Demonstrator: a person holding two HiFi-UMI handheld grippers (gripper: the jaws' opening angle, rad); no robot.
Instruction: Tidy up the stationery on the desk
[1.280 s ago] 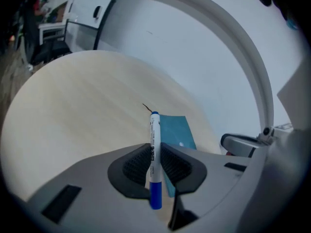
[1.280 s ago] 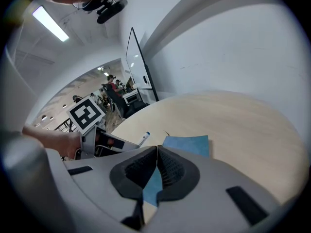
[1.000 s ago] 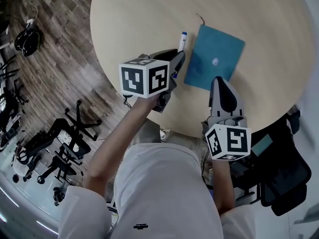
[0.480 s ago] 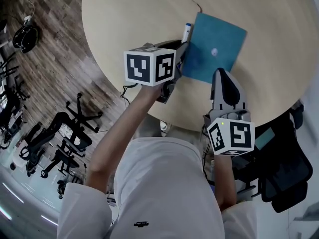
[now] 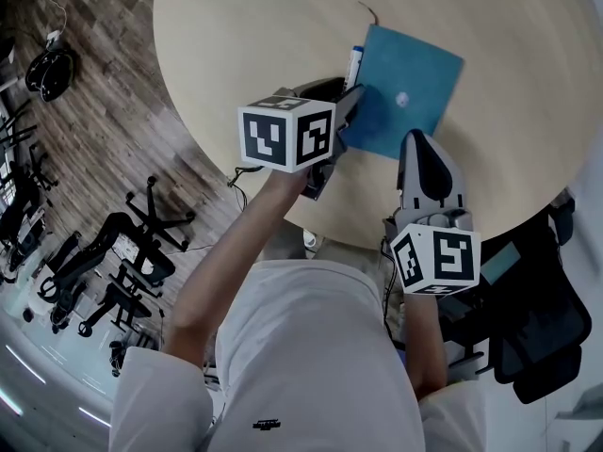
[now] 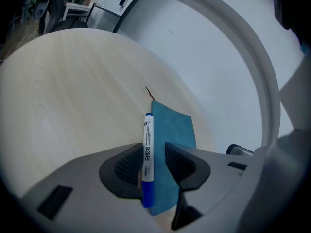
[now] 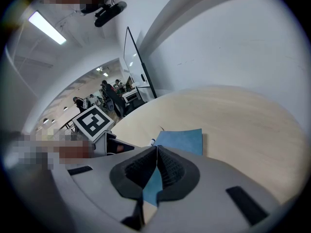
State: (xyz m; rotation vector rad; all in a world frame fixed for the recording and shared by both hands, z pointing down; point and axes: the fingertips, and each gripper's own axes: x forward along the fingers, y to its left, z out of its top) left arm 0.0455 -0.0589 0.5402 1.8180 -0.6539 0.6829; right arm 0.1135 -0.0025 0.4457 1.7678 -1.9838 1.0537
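A blue-capped white marker lies on the round pale table, along the left edge of a teal notebook. My left gripper is open and straddles the marker's near half. The marker rests against the left pad, with a gap to the right pad. From the head view, the left gripper sits at the notebook's near left corner, with the marker sticking out beyond it. My right gripper is shut with nothing in it. It hovers just short of the notebook's near edge, over the table's front rim.
A thin brown cord pokes out at the notebook's far corner. Office chairs stand on the wood floor to the left. A dark chair and bag sit at the right, below the table's edge.
My left gripper has moved forward along the marker, so its jaws now stand on either side of it. The right gripper has barely moved.
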